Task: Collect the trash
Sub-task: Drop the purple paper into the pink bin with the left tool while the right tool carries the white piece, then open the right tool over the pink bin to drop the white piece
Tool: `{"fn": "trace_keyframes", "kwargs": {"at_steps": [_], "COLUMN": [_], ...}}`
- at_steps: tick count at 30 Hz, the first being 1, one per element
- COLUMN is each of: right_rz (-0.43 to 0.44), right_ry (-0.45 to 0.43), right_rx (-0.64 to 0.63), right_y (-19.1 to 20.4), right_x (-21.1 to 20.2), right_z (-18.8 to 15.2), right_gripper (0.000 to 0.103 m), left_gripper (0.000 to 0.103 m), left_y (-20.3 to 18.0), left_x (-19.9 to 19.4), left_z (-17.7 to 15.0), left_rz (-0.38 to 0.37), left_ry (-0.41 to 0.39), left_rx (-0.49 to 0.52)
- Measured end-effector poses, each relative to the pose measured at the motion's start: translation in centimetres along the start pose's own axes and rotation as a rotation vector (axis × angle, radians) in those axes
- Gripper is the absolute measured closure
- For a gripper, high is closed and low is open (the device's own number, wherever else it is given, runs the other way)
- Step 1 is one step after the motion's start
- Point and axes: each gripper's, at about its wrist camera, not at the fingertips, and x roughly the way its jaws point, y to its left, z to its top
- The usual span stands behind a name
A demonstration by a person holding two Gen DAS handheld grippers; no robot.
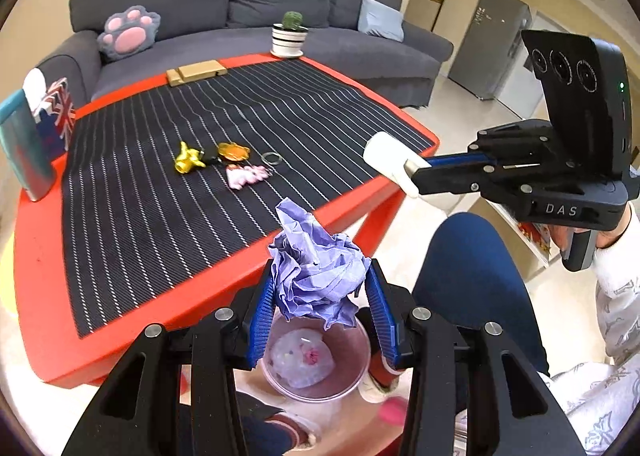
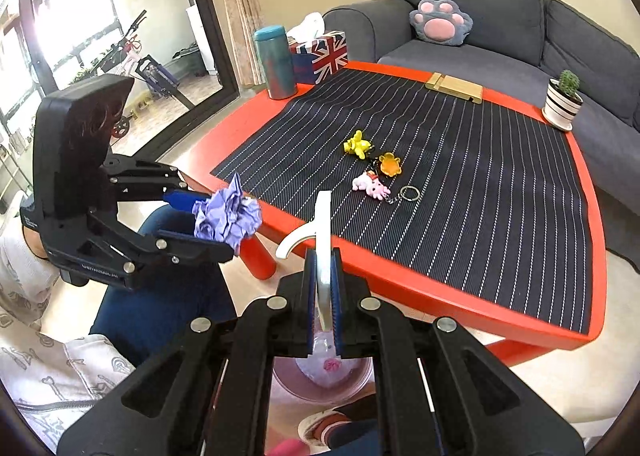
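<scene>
With your left gripper [image 1: 320,296] clenched on the crumpled purple paper wad [image 1: 316,272] and your right gripper [image 2: 322,288] pinching the flat white plastic scrap [image 2: 323,240], both hang above the translucent pink bin [image 1: 348,384], so only dropping them seems left.

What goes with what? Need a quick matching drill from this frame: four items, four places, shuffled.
Items:
1. crumpled purple paper
2. white paper cup
3. potted cactus
4. keychains

Places:
A. middle of the striped mat
B. clamped in the right gripper
C. far corner of the red table
D. clamped in the left gripper, above the bin

Pairs: 1-D, 2-B, 3-C, 4-A
</scene>
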Motion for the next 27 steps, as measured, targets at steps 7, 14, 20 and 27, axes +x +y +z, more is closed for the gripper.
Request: {"fn": "trace_keyframes", "kwargs": {"at_steps": [7,14,20,27], "right_rz": [-0.004,-0.004,0.004,0.013], "right_ry": [-0.010,-0.012,-0.010,-0.006], "right_rx": [0.014,0.022,0.025,0.030], "right_y": [0.0,-0.2,-0.2,-0.1], "right_x": [-0.9,-1.0,-0.8,-0.6], "right_z": [-0.9,-1.2,-1.3,-1.6], "right_gripper": [0.097,0.097,0.097,0.097], "left_gripper": [0.038,0.012,0.008,0.008], "left_y": [-0.5,-0.1,0.4,0.9], "left_x": [-0.1,-0.4,-0.8,-1.1], "left_z": [0.1,0.0,0.0,-0.1], "left_rz": [-0.004,0.005,0.026,0.043], "left_ry": [-0.017,-0.048,-0.059,-0.062], "left_rx": [0.008,-0.031,-0.048,-0.063]}}
